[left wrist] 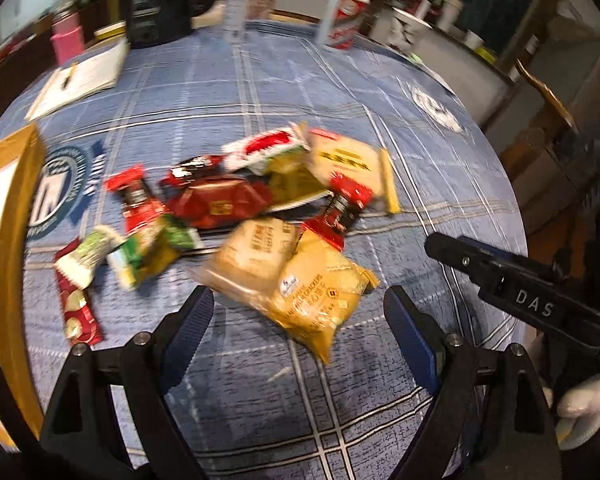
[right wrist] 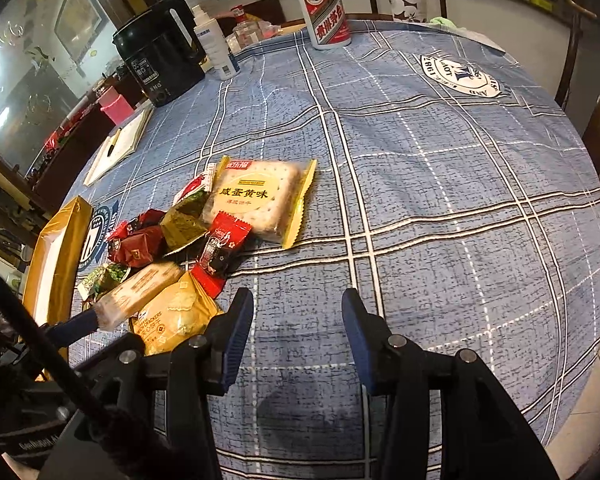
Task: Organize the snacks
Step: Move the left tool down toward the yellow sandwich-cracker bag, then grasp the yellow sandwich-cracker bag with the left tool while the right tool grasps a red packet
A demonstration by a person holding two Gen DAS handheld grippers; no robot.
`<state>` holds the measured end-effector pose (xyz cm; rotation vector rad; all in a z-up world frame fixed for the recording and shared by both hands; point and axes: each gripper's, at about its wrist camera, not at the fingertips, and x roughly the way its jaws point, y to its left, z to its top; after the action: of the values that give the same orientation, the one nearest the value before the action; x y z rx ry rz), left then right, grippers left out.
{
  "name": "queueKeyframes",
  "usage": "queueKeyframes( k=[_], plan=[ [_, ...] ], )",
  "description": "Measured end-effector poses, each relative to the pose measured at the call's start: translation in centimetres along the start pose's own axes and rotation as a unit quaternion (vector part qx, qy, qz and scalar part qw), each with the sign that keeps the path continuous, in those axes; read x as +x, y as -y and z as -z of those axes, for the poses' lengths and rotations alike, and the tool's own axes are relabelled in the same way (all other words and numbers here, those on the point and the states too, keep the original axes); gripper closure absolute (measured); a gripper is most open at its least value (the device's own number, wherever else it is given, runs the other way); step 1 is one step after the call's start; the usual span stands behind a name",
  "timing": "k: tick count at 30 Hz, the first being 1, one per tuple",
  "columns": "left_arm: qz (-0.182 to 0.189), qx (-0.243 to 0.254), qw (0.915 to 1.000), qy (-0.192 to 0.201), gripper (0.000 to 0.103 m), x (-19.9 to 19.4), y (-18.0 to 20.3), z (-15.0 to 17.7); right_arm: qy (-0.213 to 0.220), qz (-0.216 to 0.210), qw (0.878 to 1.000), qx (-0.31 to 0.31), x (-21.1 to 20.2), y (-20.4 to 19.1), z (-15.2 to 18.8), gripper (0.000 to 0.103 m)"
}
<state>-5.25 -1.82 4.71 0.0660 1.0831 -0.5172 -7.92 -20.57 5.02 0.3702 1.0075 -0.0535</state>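
A pile of snack packets lies on the blue plaid tablecloth (left wrist: pixel 260 92). Nearest my left gripper (left wrist: pixel 300 312) are a yellow cracker bag (left wrist: pixel 320 296) and a pale cracker pack (left wrist: pixel 252 256); the gripper is open and empty just in front of them. Behind lie a dark red packet (left wrist: pixel 220 200), red bars (left wrist: pixel 136 200), green packets (left wrist: pixel 148 252) and a large yellow biscuit pack (left wrist: pixel 348 164). My right gripper (right wrist: pixel 298 308) is open and empty over bare cloth, right of the pile; the biscuit pack (right wrist: pixel 256 196) lies ahead of it. The left gripper's blue finger (right wrist: pixel 76 326) touches the pale pack (right wrist: pixel 140 292).
A gold-rimmed tray (right wrist: pixel 60 256) stands left of the pile. At the back are a black kettle (right wrist: pixel 160 52), a white spray bottle (right wrist: pixel 214 44), a red-and-white liquor bottle (right wrist: pixel 326 8), a pink cup (right wrist: pixel 114 106) and a notepad with a pen (right wrist: pixel 120 144). Wooden chairs surround the table.
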Motion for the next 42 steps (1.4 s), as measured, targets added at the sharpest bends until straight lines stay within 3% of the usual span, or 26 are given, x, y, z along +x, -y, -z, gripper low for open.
queueKeyframes(
  k=[4, 7, 11, 14, 21, 26, 27, 29, 30, 35, 42],
  plan=[
    [-0.017, 0.04, 0.9988, -0.025, 0.016, -0.5, 0.6, 1.4, -0.002, 0.007, 1.0, -0.012, -0.3, -0.1, 0.2, 0.057],
    [-0.028, 0.03, 0.9989, -0.02, 0.016, -2.2, -0.7, 2.8, 0.008, 0.018, 1.0, -0.018, -0.9, 0.4, 0.4, 0.057],
    [-0.003, 0.019, 0.9998, -0.001, 0.016, -3.1, -1.0, 1.8, 0.003, 0.015, 1.0, -0.002, -0.6, 1.1, 0.6, 0.057],
    [0.015, 0.043, 0.999, -0.003, 0.016, -1.6, 0.7, 0.6, -0.003, 0.006, 1.0, 0.0, -0.4, 0.8, 0.6, 0.057],
    [-0.015, 0.114, 0.993, -0.026, 0.019, 2.8, 3.4, -0.4, 0.003, 0.009, 1.0, -0.013, -1.3, 0.3, 1.2, 0.057],
    [-0.022, 0.102, 0.9942, -0.027, 0.019, 3.8, 2.7, -1.2, 0.005, 0.014, 1.0, -0.005, -1.5, 1.1, 1.3, 0.057],
    [-0.021, 0.098, 0.9945, -0.031, 0.023, 4.1, 2.6, -1.2, 0.004, 0.015, 1.0, -0.004, -1.5, 1.2, 1.3, 0.057],
    [-0.02, 0.112, 0.9929, -0.032, 0.051, 4.0, 2.9, -1.0, 0.002, 0.014, 1.0, -0.004, -1.3, 1.2, 1.3, 0.057],
    [-0.015, 0.112, 0.9928, -0.038, 0.05, 4.1, 3.0, -0.9, 0.002, 0.013, 1.0, -0.005, -1.3, 1.1, 1.3, 0.057],
    [-0.009, 0.066, 0.9976, -0.021, 0.051, 2.4, 1.6, -0.3, -0.003, 0.004, 1.0, -0.018, -0.9, 0.2, 1.0, 0.057],
    [0.008, -0.042, 0.9985, 0.036, 0.051, -4.3, -3.3, 1.1, -0.027, -0.035, 0.999, -0.028, 1.9, -2.6, -1.4, 0.057]
  ],
)
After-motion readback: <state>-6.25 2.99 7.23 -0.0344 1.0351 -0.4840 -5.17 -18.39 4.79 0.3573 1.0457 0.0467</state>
